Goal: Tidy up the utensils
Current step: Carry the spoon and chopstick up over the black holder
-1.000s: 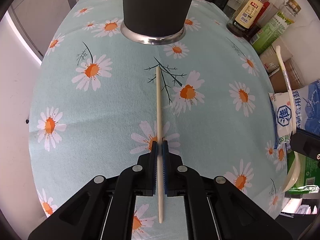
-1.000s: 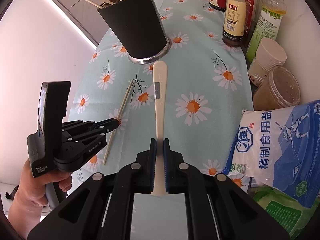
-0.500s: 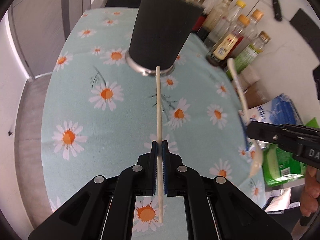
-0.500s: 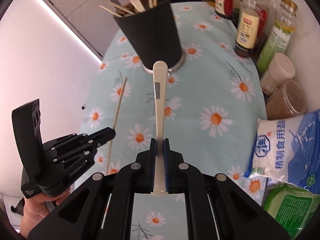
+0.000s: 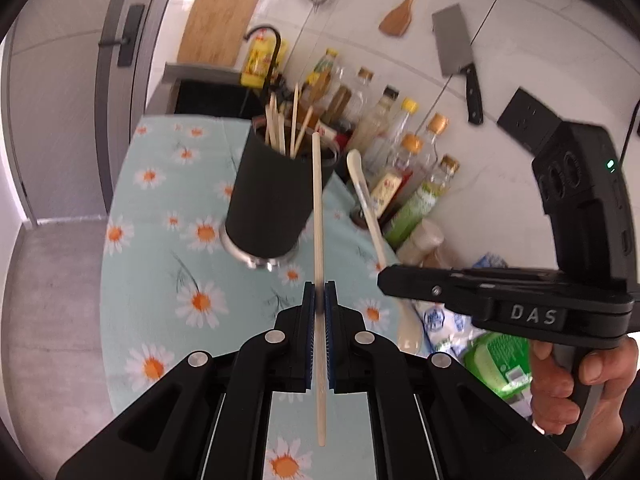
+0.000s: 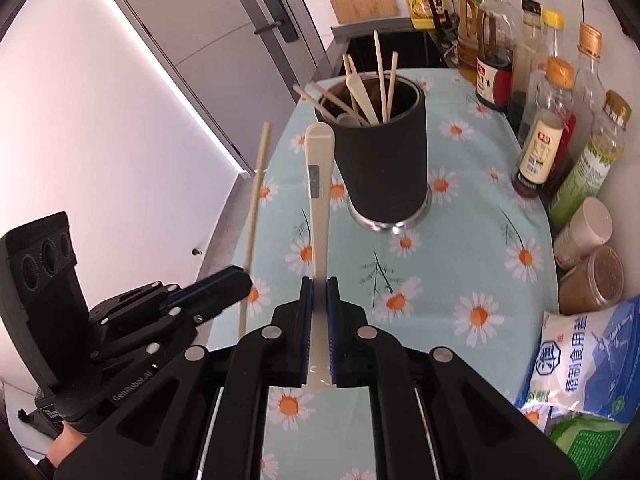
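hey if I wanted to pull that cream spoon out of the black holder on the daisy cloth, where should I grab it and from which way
Grip the spoon's flat handle where it sticks above the black holder's rim, coming from above. It leans among the chopsticks, so set the fingers across its thin faces and lift along its slant.

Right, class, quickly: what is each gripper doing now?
Left gripper: shut on the chopstick.
Right gripper: shut on the spoon.
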`<state>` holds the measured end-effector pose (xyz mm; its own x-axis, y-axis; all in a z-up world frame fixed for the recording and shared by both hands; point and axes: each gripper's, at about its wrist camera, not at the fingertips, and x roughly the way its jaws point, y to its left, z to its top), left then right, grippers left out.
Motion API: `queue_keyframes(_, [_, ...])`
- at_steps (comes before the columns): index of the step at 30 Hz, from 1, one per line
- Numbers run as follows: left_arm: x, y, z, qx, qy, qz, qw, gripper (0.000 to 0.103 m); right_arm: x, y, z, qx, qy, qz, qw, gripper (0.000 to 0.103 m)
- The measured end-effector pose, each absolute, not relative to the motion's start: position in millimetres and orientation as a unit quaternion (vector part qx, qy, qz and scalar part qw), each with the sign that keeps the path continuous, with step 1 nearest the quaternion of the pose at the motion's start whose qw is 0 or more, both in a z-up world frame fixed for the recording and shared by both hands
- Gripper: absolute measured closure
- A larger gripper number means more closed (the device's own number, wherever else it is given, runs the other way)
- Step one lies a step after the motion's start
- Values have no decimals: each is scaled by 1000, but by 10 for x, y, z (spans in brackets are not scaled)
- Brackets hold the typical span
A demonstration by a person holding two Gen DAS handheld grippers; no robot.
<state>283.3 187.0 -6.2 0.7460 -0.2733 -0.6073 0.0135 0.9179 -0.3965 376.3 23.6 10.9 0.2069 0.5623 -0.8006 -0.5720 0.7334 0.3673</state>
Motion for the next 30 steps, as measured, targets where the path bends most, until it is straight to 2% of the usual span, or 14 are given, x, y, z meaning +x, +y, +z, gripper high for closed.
queue_keyframes(15, [3310,2109,546,-197,209,-109,952,99,4323,258,569,52,432,375,819,95])
queue_keyframes(30, [3822,2197,827,-186,97,-102,972,99,5034,230,813,117,350,390,843,95])
